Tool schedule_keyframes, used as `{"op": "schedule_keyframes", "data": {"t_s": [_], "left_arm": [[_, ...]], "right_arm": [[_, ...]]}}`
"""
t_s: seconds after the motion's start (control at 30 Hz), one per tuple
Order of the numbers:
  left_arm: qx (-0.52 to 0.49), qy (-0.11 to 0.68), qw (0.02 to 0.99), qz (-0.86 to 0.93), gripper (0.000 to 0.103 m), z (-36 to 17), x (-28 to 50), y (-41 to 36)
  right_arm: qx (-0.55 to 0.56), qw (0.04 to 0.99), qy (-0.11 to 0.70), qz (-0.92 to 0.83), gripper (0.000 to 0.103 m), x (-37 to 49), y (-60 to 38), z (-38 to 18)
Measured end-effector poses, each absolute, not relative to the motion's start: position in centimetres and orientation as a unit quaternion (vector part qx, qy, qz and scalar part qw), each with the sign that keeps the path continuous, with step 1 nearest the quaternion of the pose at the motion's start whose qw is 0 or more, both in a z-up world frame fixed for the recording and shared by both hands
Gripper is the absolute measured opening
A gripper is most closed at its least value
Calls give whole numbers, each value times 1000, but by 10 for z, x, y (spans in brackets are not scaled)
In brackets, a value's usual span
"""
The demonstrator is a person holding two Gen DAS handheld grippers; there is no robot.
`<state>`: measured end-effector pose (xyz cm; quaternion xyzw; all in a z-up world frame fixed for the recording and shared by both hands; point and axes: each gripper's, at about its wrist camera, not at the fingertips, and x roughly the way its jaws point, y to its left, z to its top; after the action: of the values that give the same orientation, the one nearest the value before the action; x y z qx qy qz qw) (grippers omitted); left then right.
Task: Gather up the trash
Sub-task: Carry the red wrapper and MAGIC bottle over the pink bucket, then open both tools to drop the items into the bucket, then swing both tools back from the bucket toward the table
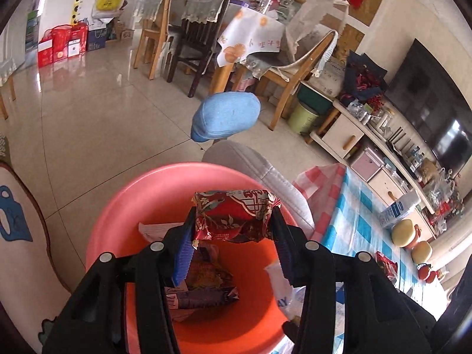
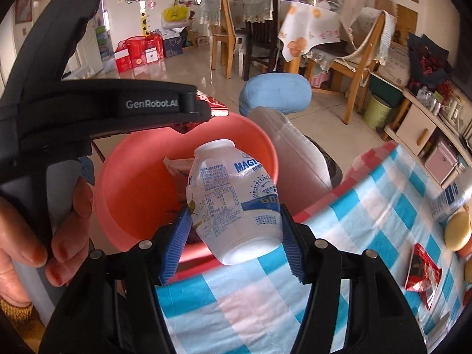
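My left gripper (image 1: 233, 224) is shut on a red snack wrapper (image 1: 233, 215) and holds it over the pink basin (image 1: 124, 206), which has several wrappers in it. In the right wrist view the left gripper (image 2: 203, 115) shows from the side above the basin (image 2: 132, 188), the red wrapper (image 2: 216, 107) at its tip. My right gripper (image 2: 236, 224) is shut on a white plastic drink bottle (image 2: 236, 200), tilted, at the basin's near rim beside the checked tablecloth (image 2: 354, 221).
Another red wrapper (image 2: 421, 274) lies on the tablecloth at the right, near round yellow items (image 2: 457, 230). A blue-cushioned stool (image 2: 277, 93) stands behind the basin. Dining chairs (image 1: 194, 29) and a table are further back; a TV cabinet (image 1: 368, 147) runs along the right.
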<state>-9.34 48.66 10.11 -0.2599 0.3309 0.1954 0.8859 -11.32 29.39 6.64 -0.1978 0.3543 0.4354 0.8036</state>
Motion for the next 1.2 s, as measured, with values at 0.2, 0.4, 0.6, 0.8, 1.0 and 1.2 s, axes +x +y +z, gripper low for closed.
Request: {"op": "schedule_keyframes", "data": {"t_s": [0.2, 0.4, 0.6, 0.8, 1.0, 1.2], "left_arm": [[-261, 339, 878, 217, 68, 96, -94, 494], [-243, 334, 881, 230, 81, 99, -92, 489], [-218, 327, 892, 223, 89, 105, -87, 477], [-187, 318, 908, 197, 90, 111, -80, 455], [-148, 311, 923, 174, 91, 117, -71, 428], [-120, 309, 931, 153, 91, 116, -64, 404]], "right_arm": [[-207, 796, 358, 442, 76, -119, 311, 55], [-163, 807, 361, 438, 80, -119, 290, 57], [-132, 832, 350, 411, 84, -126, 255, 59], [-105, 845, 352, 388, 86, -131, 226, 57], [-88, 852, 356, 375, 88, -135, 202, 54], [-84, 860, 351, 361, 89, -139, 178, 54]]}}
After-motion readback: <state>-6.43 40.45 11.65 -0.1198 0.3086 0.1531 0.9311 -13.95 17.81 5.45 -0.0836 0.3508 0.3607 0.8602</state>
